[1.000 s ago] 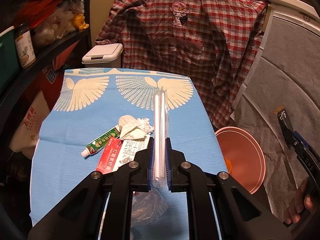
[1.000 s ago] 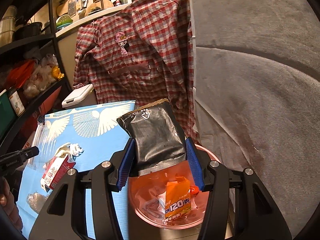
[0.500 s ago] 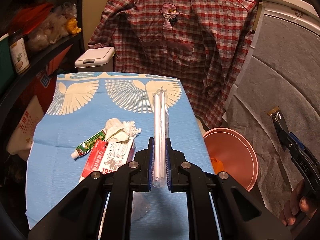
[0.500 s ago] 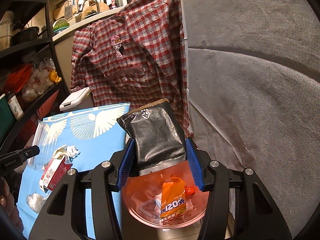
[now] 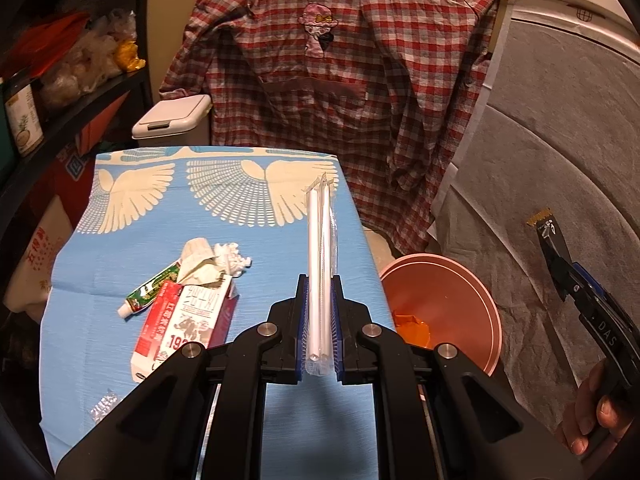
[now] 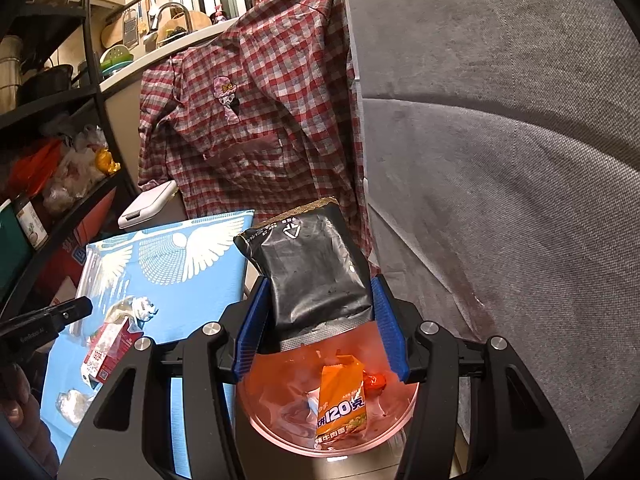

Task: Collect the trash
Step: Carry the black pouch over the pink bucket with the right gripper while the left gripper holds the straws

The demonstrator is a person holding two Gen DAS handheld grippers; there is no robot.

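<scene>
My left gripper (image 5: 319, 320) is shut on a clear sleeve of white straws (image 5: 320, 248), held above the blue cloth table (image 5: 248, 240). My right gripper (image 6: 320, 312) is shut on a black snack bag (image 6: 312, 272), held over the pink bin (image 6: 404, 412) beside the table; the bin also shows in the left wrist view (image 5: 448, 292). An orange wrapper (image 6: 340, 404) lies in the bin. On the table lie a red-and-white milk carton (image 5: 184, 316), a toothpaste tube (image 5: 148, 294) and crumpled paper (image 5: 212, 260).
A plaid shirt (image 5: 340, 80) hangs behind the table. A white lidded bin (image 5: 172, 122) stands at the far end. Dark shelves (image 5: 60, 92) with jars and bags line the left. Grey fabric (image 6: 500, 160) fills the right. Clear plastic scraps (image 6: 72, 404) lie near the table's front.
My left gripper with the straws has shifted right toward the table's edge and the bin. My right gripper has kept the black bag above the bin, moving slightly over it.
</scene>
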